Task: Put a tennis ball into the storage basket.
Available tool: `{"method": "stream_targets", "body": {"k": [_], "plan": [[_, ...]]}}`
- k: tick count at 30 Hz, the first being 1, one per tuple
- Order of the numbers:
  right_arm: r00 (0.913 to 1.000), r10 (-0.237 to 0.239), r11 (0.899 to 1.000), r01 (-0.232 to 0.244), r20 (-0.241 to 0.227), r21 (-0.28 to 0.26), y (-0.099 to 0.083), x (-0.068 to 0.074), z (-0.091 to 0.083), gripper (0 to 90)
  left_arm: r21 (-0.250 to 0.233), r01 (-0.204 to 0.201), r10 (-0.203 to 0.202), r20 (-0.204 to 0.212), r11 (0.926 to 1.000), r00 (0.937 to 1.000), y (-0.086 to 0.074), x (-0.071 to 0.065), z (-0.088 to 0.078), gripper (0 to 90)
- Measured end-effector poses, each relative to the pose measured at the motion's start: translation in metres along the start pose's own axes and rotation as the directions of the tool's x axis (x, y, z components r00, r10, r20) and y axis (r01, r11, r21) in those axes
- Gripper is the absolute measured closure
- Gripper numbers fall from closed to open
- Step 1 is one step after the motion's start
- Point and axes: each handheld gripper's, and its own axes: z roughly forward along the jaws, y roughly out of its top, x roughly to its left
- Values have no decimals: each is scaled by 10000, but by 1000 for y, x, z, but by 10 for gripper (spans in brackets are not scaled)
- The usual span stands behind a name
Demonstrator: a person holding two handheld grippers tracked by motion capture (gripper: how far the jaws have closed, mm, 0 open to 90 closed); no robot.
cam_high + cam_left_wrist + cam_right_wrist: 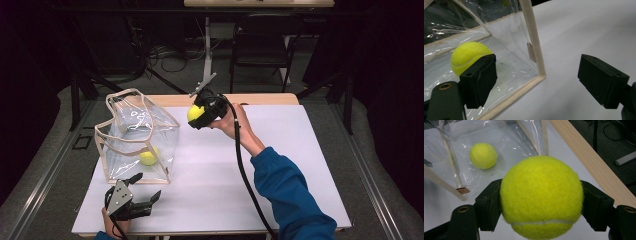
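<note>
Yellow felt ball [195,113] is sitting clamped between the right gripper's [199,116] fingers, raised at centre frame of the high view, just right of the clear bag [137,137]. Judging by the tilt toward the bag's open top, the hand is likely lining up a drop. Second ball [148,156] is lying on the bag floor at lower left, so the bag seems to be the collecting point. Left gripper [142,192] is resting low at the bottom left, its fingers spread wide and empty, just beside the bag's near corner, probably waiting to steady it. White worktop [300,150] is carrying everything.
</note>
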Motion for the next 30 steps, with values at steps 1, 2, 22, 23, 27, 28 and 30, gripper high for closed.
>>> {"method": "stream_targets", "body": {"k": [1, 2, 22, 23, 27, 28, 30], "plan": [[10000, -3, 10000, 3, -26, -18, 0, 0, 0, 263, -7, 13, -13, -1, 10000, 10000, 0, 0, 0, 159], [10000, -10, 10000, 10, -24, -19, 1, 0, -1, 263, -8, 9, -9, -10, 10000, 10000, 0, 0, 0, 158], [10000, -51, 9996, 51, 11, -273, 7, 1, -10, 263, 1, 11, -11, 8, 10000, 10000, 0, 0, 0, 159], [10000, -51, 9996, 52, 9, -276, 7, 1, -11, 263, -2, 7, -7, 9, 10000, 10000, 0, 0, 0, 158], [10000, -54, 9995, 54, 23, -320, 8, 1, -13, 263, 15, 51, -51, 4, 10000, 10000, 0, 0, 1, 159], [10000, -73, 9994, 73, 4, -330, 8, 1, -13, 263, 15, 49, -49, 5, 10000, 10000, 0, 0, 1, 159], [10000, -94, 9994, 94, 12, -321, 8, 1, -14, 263, 13, 16, -16, -1, 10000, 10000, 0, 0, 1, 158]]}}
